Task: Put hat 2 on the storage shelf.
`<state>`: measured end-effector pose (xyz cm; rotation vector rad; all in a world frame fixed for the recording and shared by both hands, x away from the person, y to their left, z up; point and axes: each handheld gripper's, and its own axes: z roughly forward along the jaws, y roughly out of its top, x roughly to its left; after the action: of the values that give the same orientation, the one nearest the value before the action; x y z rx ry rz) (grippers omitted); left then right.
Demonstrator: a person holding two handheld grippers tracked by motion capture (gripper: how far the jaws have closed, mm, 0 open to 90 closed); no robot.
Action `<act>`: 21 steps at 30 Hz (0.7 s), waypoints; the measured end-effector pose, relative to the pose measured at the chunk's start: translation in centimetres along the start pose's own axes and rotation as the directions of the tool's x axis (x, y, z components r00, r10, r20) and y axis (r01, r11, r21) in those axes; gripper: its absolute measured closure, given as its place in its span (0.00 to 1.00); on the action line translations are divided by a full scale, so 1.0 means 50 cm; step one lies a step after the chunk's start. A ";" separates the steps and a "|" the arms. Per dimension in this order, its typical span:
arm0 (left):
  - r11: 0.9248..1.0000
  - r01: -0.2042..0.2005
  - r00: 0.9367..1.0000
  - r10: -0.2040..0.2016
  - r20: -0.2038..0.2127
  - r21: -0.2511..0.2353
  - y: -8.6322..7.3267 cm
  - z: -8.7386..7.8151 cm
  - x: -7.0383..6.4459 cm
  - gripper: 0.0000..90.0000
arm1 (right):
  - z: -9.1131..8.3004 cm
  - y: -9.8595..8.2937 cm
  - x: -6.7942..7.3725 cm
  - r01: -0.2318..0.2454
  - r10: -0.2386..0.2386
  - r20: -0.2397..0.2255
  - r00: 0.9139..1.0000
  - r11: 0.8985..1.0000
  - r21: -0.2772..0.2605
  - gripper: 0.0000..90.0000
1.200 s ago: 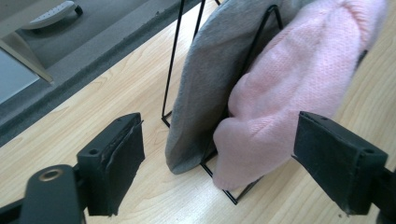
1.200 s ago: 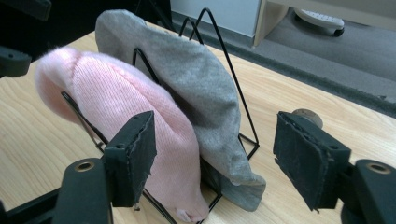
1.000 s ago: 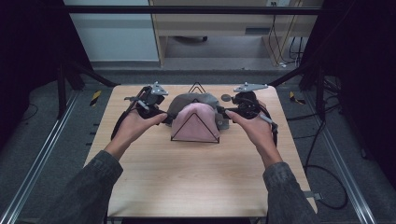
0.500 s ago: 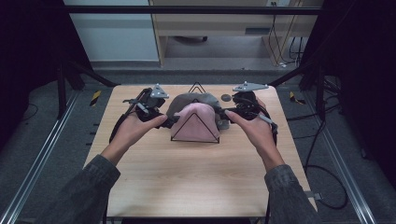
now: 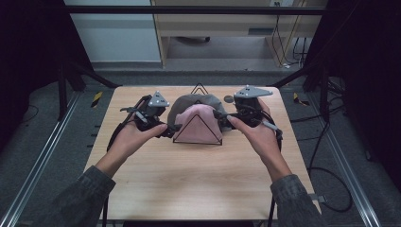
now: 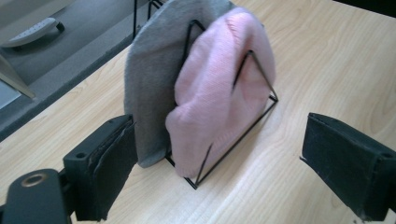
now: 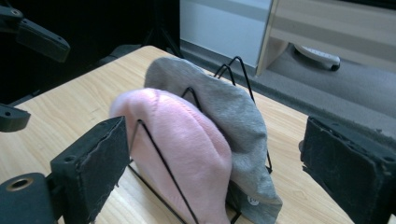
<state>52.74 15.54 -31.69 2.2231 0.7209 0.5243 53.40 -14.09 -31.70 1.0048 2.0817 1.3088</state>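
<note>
We see a pink knit hat (image 5: 198,124) standing upright in a black wire rack (image 5: 197,140) near the far middle of the wooden table (image 5: 198,184) — it sits in the slot nearest the person, tucked behind the front triangular wire. Directly behind it, in the next slot, stands a grey hat (image 5: 185,102), its crown rising above and to the left of the pink one; the two fabrics press against each other. In the left gripper view the pink hat (image 6: 219,93) bulges out past the rack's end and the grey hat (image 6: 152,84) hangs beside it.

We hold the left gripper (image 5: 173,128) just beside the rack's left end, its jaws spread wide and gripping nothing; in its own view one pad lies close to the grey hat's edge. The right gripper (image 5: 221,116) stands just beside the rack's right end, jaws likewise wide apart and empty — the hats lie between and beyond its pads in its own view. A small dark round object (image 5: 229,99) lies on the table behind the right gripper.
</note>
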 end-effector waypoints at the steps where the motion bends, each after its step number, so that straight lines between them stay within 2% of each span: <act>1: 1.000 0.001 1.000 -0.001 0.000 -0.005 -0.003 -0.004 -0.005 0.11 | -0.005 0.000 0.003 0.006 -0.006 -0.001 1.000 1.000 -0.005 0.09; 5: 1.000 -0.007 1.000 0.007 0.008 -0.008 -0.014 -0.015 -0.017 0.11 | -0.032 -0.004 0.013 0.016 -0.016 -0.011 1.000 1.000 -0.018 0.08; 10: 1.000 -0.009 1.000 0.009 0.015 0.004 -0.042 -0.025 -0.022 0.11 | -0.050 -0.018 0.020 0.028 -0.028 -0.018 0.999 1.000 -0.006 0.08; 12: 1.000 -0.001 1.000 0.001 0.002 0.007 -0.057 -0.027 -0.023 0.11 | -0.057 -0.027 0.024 0.036 -0.036 -0.023 0.999 0.999 0.007 0.07; 14: 1.000 0.003 1.000 -0.002 -0.019 0.013 -0.076 -0.027 -0.024 0.10 | -0.062 -0.048 0.027 0.049 -0.049 -0.020 0.999 0.998 0.046 0.08; 17: 1.000 0.017 1.000 -0.016 -0.016 0.027 -0.099 -0.027 -0.022 0.10 | -0.062 -0.061 0.028 0.056 -0.055 -0.014 0.998 0.997 0.061 0.08; 19: 0.999 0.042 0.999 -0.042 -0.006 0.016 -0.113 -0.028 -0.023 0.10 | -0.065 -0.076 0.029 0.054 -0.053 -0.021 0.998 0.996 0.076 0.08; 21: 0.999 0.050 0.999 -0.050 -0.003 0.018 -0.123 -0.028 -0.023 0.10 | -0.067 -0.086 0.029 0.055 -0.053 -0.020 0.998 0.995 0.081 0.07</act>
<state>49.03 19.10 -35.53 2.2158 0.7837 0.4981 48.68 -15.98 -34.18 0.9666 2.1764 1.2194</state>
